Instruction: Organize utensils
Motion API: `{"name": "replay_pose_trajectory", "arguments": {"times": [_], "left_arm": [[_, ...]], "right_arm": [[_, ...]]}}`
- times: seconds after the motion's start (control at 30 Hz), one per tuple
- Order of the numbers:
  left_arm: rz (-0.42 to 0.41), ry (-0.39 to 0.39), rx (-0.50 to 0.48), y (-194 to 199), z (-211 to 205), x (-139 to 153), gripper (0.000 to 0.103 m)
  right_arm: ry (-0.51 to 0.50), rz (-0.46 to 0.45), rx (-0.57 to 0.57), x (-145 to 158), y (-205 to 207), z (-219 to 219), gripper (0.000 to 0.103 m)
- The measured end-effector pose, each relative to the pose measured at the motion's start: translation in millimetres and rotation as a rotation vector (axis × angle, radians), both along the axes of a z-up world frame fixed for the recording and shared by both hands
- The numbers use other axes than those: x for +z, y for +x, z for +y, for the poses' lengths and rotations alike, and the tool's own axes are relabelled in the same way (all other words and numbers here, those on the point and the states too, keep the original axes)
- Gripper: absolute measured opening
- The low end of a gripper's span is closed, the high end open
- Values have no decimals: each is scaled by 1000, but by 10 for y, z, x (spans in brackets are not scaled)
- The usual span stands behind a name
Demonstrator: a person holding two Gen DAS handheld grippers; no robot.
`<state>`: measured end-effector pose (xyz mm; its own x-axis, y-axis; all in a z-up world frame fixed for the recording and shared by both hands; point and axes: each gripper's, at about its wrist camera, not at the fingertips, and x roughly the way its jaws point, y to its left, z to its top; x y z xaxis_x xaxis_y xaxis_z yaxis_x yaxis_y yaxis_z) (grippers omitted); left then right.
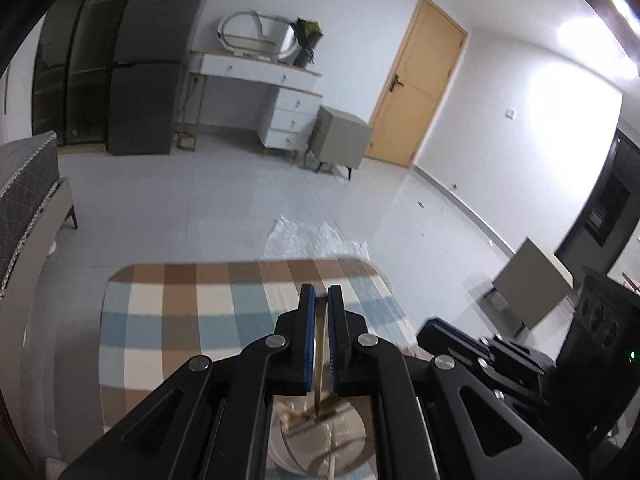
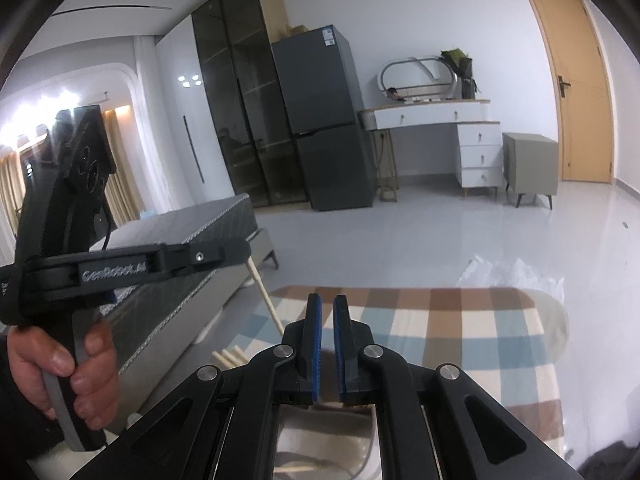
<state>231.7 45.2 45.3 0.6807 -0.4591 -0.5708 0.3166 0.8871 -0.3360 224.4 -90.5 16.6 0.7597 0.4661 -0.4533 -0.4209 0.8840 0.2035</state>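
In the left wrist view my left gripper (image 1: 319, 292) is shut on a thin pale wooden stick (image 1: 319, 344), likely a chopstick, that hangs down towards a white round holder (image 1: 356, 440) with other utensils in it. The right wrist view shows that same stick (image 2: 266, 300) slanting down from the left gripper (image 2: 244, 246), which a hand (image 2: 80, 368) holds. Several more wooden sticks (image 2: 230, 356) poke up beside my right gripper (image 2: 327, 300). Its blue pads stand almost together, with nothing visible between them. The white holder (image 2: 370, 448) lies below it. The right gripper (image 1: 430, 334) also shows at the right of the left wrist view.
The holder stands on a table with a checked brown, blue and cream cloth (image 1: 180, 312) (image 2: 460, 340). A dark bed (image 2: 192, 224) lies to the left. Clear plastic wrap (image 2: 512, 276) lies on the floor beyond the table. A fridge (image 2: 324, 120), a white dresser (image 2: 476, 136) and a door (image 2: 576, 80) stand far off.
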Motion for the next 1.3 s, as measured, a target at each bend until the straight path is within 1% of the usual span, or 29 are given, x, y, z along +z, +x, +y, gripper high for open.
{"name": "replay_pose_trajectory", "arguments": {"times": [0.07, 0.17, 0.2, 0.23, 0.27, 0.3, 0.37, 0.4, 0.43, 0.47, 0.5, 0.53, 0.57, 0.6, 0.63, 0.67, 0.73, 0.8, 0.87, 0.97, 1.1, 1.17, 1.3], "left_arm": [[39, -9, -34, -11, -24, -50, 1], [89, -6, -49, -40, -24, -113, 2], [109, 6, -49, -43, -28, -134, 10], [143, 35, -47, -48, -46, -155, 18], [157, 54, -33, -69, -45, -166, 39], [153, 51, -19, -110, -31, -162, 52], [137, 29, 4, -207, 8, -112, 55], [135, 35, 16, -237, 19, -104, 57], [133, 49, 38, -277, 22, -69, 59], [129, 60, 64, -319, 36, -34, 63], [124, 63, 81, -352, 54, -14, 66], [116, 63, 101, -403, 75, 24, 67], [108, 68, 126, -454, 95, 62, 68], [101, 76, 146, -486, 112, 77, 72], [88, 85, 169, -547, 120, 124, 74], [75, 91, 189, -584, 130, 144, 77], [39, 113, 231, -710, 137, 221, 80], [4, 131, 259, -815, 144, 282, 84], [-26, 141, 280, -929, 138, 349, 87], [-70, 163, 294, -1060, 113, 411, 89], [-140, 192, 339, -1231, 104, 465, 99], [-178, 205, 347, -1317, 88, 479, 101], [-210, 212, 346, -1431, 72, 441, 101]], "right_arm": [[-6, 2, -6, -12, -26, -5, 7], [1, 16, -28, -18, -104, -72, 8], [6, 20, -36, -16, -138, -105, 11], [12, 25, -45, -15, -174, -144, 16], [16, 32, -53, -16, -198, -160, 18], [20, 36, -58, -14, -228, -182, 22], [24, 35, -78, 19, -296, -230, 23], [28, 35, -88, 43, -336, -260, 25], [35, 34, -95, 73, -383, -293, 30], [38, 31, -104, 101, -421, -317, 33], [42, 23, -110, 135, -471, -342, 39], [44, 11, -113, 178, -531, -365, 44], [44, 4, -113, 208, -566, -364, 45], [45, -10, -111, 262, -636, -375, 50], [45, -21, -110, 296, -694, -375, 55], [45, -32, -108, 324, -748, -379, 59], [60, -64, -98, 400, -873, -388, 73], [69, -93, -95, 451, -984, -389, 81], [72, -117, -87, 499, -1094, -376, 82], [66, -135, -95, 534, -1207, -367, 91], [96, -160, -95, 568, -1367, -393, 102], [98, -179, -93, 585, -1444, -385, 103], [85, -209, -81, 596, -1610, -343, 103]]}}
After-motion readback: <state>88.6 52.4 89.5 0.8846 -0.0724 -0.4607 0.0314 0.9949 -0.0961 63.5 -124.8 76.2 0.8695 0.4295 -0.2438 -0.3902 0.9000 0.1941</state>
